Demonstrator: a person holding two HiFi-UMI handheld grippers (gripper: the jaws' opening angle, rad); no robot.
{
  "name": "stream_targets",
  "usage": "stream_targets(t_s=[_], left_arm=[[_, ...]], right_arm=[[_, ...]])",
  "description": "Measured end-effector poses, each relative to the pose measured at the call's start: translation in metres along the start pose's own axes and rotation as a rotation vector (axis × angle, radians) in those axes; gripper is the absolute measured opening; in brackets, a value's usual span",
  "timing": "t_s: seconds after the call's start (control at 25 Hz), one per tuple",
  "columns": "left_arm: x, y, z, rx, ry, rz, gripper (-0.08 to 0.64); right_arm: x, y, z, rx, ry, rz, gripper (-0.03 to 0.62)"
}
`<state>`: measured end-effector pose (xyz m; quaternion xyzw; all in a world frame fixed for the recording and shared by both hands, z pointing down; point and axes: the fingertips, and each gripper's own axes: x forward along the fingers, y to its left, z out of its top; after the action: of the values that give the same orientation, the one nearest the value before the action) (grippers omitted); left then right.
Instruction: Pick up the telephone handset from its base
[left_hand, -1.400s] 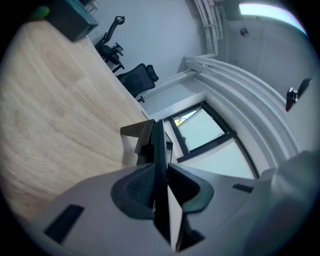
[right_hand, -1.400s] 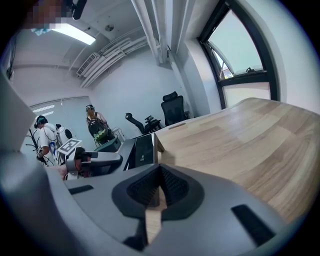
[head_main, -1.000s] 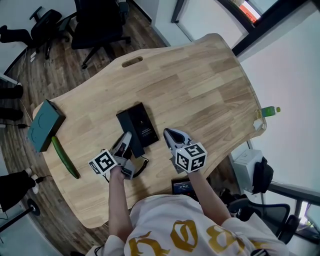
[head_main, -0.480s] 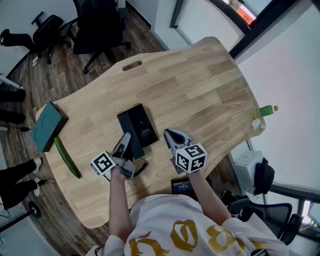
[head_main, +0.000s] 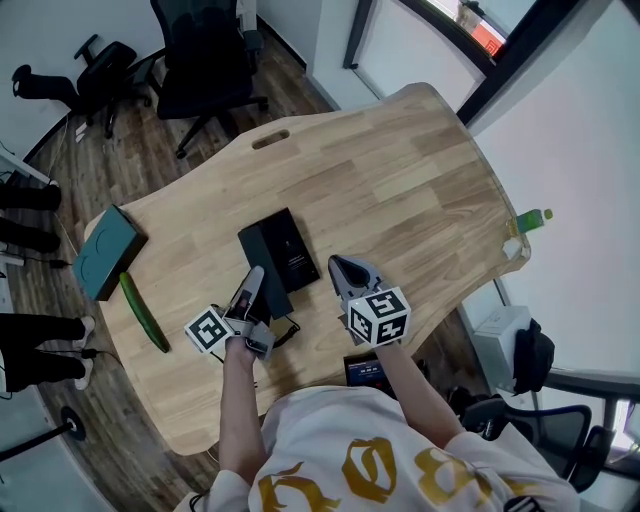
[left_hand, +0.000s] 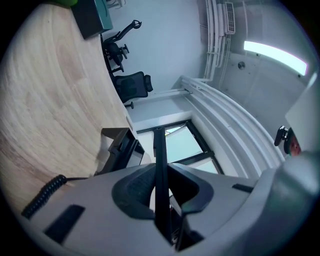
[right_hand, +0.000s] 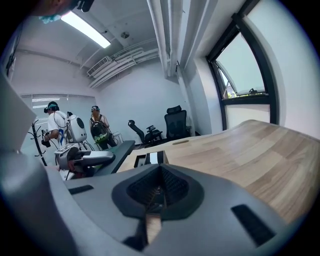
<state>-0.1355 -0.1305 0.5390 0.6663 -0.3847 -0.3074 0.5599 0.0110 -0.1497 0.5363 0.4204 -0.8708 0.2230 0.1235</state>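
L gripper (head_main: 254, 282) is clamped on the black handset (left_hand: 160, 165), which looks raised just beside its base (head_main: 282, 248), coiled cord (left_hand: 42, 192) trailing on the table (head_main: 400, 180), R gripper (head_main: 340, 266) closed on nothing, so pick-up's approx done, only lifting clear left.

Clamped edge-on in the left tool (head_main: 254, 280), the telephone handset (left_hand: 160, 160) shows only as a thin dark strip, and its lower end is lost behind the tool's own body. The coiled cord (left_hand: 44, 194) runs out of sight under the same tool. A dark device (head_main: 362, 372) at the tabletop's (head_main: 400, 180) near edge is half covered by the person's right arm (head_main: 405, 385). The label on the green bottle (head_main: 535, 218) is too small to read. Legs (head_main: 40, 338) at the left are cut off by the picture's edge.
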Motion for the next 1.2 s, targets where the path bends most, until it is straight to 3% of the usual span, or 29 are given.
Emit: stream_targets(t_s=[0.48, 0.68, 1.04, 1.2], left_arm=[[-0.026, -0.041, 0.001, 0.036, -0.057, -0.106, 0.078], [-0.043, -0.051, -0.001, 0.083, -0.099, -0.122, 0.078], [-0.067, -0.071, -0.003, 0.090, -0.147, -0.182, 0.078], [-0.064, -0.079, -0.004, 0.164, -0.121, -0.193, 0.078]], right_arm=[[-0.027, 0.023, 0.041, -0.065, -0.131, -0.013, 0.005], [-0.036, 0.037, 0.042, -0.155, -0.137, -0.017, 0.005], [-0.050, 0.050, 0.049, -0.142, -0.192, -0.049, 0.005], [-0.051, 0.052, 0.058, -0.150, -0.213, -0.049, 0.005]])
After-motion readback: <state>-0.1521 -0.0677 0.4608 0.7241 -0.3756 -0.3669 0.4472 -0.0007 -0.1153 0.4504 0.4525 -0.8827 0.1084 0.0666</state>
